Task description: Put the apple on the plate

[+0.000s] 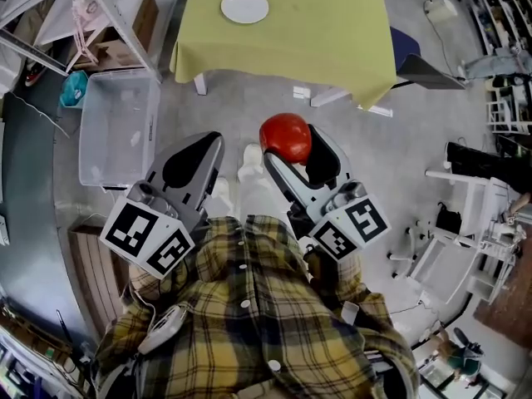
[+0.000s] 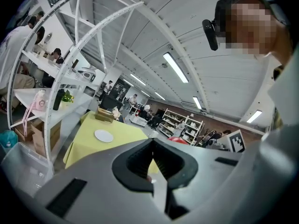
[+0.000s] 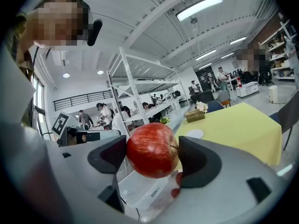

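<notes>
A red apple (image 1: pixel 286 137) (image 3: pixel 153 150) sits clamped between the jaws of my right gripper (image 1: pixel 293 150) (image 3: pixel 153 154), held in the air over the floor, short of the table. The white plate (image 1: pixel 244 7) (image 2: pixel 103 136) (image 3: pixel 195 134) lies on the yellow tablecloth (image 1: pixel 324 23) at the table's far left part. My left gripper (image 1: pixel 193 163) (image 2: pixel 153 161) is beside the right one, jaws closed together with nothing in them. The apple (image 2: pixel 178 139) peeks over the left gripper's body in the left gripper view.
A clear plastic bin (image 1: pixel 119 127) stands on the floor left of the table, next to a white metal shelving rack (image 1: pixel 100 15). A brown tissue box (image 3: pixel 195 115) sits on the table. A chair (image 1: pixel 420 65) and equipment racks (image 1: pixel 499 56) stand at the right.
</notes>
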A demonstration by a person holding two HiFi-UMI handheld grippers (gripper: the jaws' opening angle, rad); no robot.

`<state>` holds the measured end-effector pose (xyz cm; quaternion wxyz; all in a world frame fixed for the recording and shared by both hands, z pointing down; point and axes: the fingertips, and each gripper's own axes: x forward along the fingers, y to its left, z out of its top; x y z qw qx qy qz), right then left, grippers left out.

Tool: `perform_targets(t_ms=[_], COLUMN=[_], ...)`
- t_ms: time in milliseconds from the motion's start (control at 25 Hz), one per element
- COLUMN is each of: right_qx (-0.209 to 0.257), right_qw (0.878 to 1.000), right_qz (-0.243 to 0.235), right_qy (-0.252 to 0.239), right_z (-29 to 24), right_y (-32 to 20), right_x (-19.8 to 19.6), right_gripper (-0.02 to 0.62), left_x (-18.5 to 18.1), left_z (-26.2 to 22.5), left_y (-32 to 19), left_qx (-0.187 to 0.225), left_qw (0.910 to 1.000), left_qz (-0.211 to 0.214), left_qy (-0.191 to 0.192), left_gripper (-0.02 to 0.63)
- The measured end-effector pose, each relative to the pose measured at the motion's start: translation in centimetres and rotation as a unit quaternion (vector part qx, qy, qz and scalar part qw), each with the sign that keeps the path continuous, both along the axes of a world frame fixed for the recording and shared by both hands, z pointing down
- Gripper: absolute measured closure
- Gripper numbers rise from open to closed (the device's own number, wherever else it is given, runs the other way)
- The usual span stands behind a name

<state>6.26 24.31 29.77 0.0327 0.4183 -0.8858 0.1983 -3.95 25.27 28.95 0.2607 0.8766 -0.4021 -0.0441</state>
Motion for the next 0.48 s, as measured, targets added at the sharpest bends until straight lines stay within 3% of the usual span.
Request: perform_targets(t_ms=[480], right_qx=[0.008], right_qw=[0.999], right_qz=[-0.034], right_qy=[-0.006], right_z=[-1.0], right_y=[-11.1], right_x=[3.3], right_gripper=[0.249], left_x=[3.2], left_z=[-1.1], left_y=[-10.5], left_qx=[0.012], left_qw=[0.9992], left_qz=[-0.039], left_qy=[-0.004], left_gripper=[0.598])
